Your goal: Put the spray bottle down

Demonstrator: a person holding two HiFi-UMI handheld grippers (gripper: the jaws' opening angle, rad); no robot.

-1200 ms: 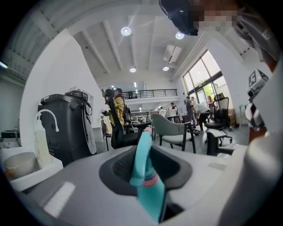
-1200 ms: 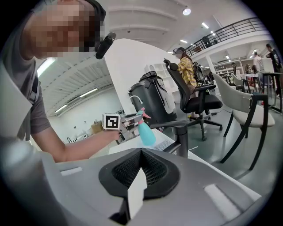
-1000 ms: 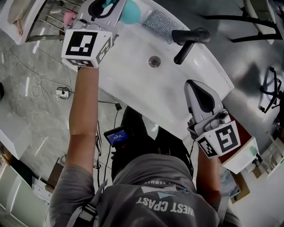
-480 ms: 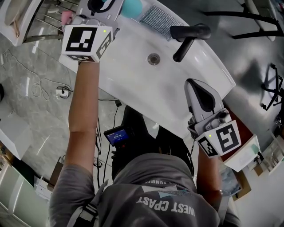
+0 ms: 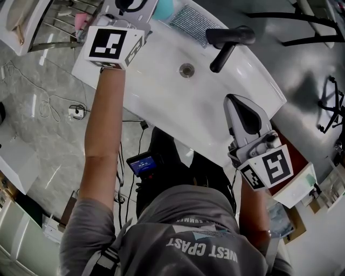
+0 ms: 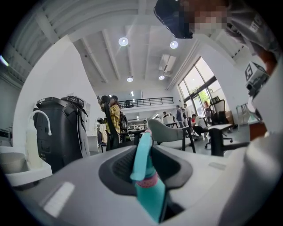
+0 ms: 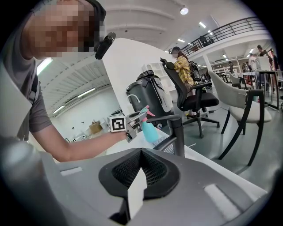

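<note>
A teal spray bottle [image 5: 163, 7] with a pink nozzle is at the far corner of the white sink [image 5: 161, 97]. My left gripper [image 5: 146, 6] is shut on its neck. In the left gripper view the bottle [image 6: 150, 190] stands upright between the jaws. In the right gripper view the bottle [image 7: 149, 130] hangs low beside the black faucet [image 7: 177, 128]; I cannot tell whether its base touches the sink. My right gripper [image 5: 233, 103] rests over the near sink rim. Its jaws are slightly apart, with only white sink showing in the gap [image 7: 135, 194].
A drain [image 5: 187, 69] lies mid-basin and a black faucet [image 5: 226, 46] rises behind it. A grey mesh pad [image 5: 191, 21] lies next to the bottle. A wire rack with a pink item [image 5: 82, 20] stands to the left. Office chairs [image 7: 194, 97] and people fill the room beyond.
My left gripper has shifted slightly up and right in the head view, carrying the bottle further toward the top edge. The right gripper has stayed still.
</note>
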